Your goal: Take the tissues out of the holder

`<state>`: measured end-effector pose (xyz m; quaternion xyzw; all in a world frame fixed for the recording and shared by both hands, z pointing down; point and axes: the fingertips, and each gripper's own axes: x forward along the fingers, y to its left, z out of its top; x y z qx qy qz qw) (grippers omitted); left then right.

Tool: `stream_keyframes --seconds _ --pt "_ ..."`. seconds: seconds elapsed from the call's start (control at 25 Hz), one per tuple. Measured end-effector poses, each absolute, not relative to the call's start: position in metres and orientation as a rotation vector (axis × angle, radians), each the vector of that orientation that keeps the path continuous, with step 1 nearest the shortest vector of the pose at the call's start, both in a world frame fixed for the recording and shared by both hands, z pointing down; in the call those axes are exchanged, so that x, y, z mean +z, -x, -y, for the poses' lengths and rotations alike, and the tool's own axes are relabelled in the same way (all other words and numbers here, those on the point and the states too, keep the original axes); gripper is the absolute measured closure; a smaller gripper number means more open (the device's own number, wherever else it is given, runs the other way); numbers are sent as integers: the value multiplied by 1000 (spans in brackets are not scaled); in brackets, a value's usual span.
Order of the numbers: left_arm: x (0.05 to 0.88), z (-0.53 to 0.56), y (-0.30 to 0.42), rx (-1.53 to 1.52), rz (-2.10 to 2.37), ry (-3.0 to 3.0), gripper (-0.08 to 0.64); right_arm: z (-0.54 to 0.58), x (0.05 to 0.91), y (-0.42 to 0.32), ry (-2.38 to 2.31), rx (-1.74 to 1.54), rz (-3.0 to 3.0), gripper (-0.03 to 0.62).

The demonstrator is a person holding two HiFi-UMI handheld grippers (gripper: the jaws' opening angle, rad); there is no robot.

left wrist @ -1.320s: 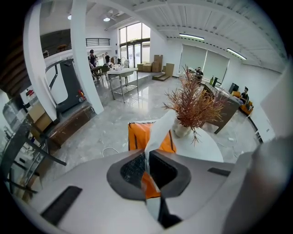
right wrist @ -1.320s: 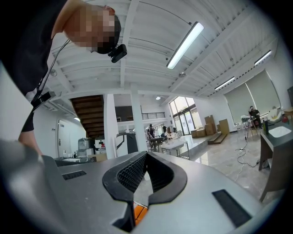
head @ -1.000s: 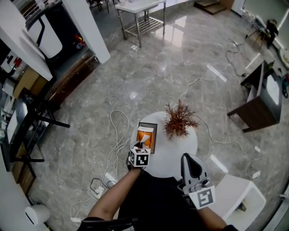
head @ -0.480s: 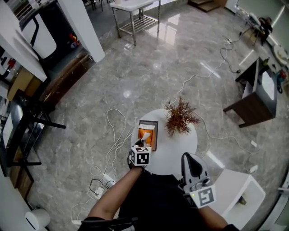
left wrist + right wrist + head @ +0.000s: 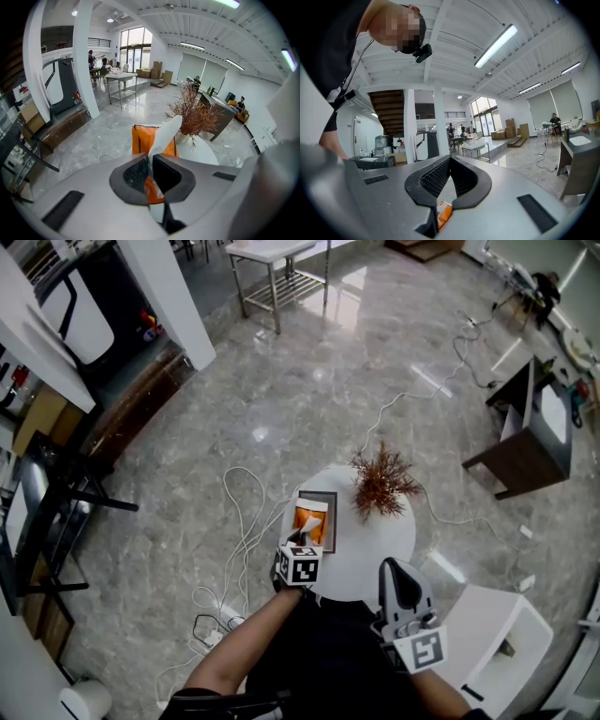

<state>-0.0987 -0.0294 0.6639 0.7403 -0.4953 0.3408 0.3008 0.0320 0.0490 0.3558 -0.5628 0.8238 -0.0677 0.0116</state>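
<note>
My left gripper (image 5: 151,158) is clenched on the tissue (image 5: 165,133) sticking up from the orange holder (image 5: 139,140) on the table (image 5: 375,545). My right gripper (image 5: 450,158) is closed on nothing, well apart from the holder.

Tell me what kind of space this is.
Probably a big open-plan lab or office hall, not a home: polished stone floor, a bare steel work table, cables trailing across the floor, and cardboard boxes by the tall windows.
</note>
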Motion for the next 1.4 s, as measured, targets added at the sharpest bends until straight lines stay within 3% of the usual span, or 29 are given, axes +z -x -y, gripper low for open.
stream_keyframes --seconds 0.68,1.4 --pt "662 2 82 1028 1240 -2072 555 -53 361 -55 1818 -176 -2515 584" --pt "660 -17 31 981 1380 -1909 555 -30 342 -147 1652 -164 -2503 584"
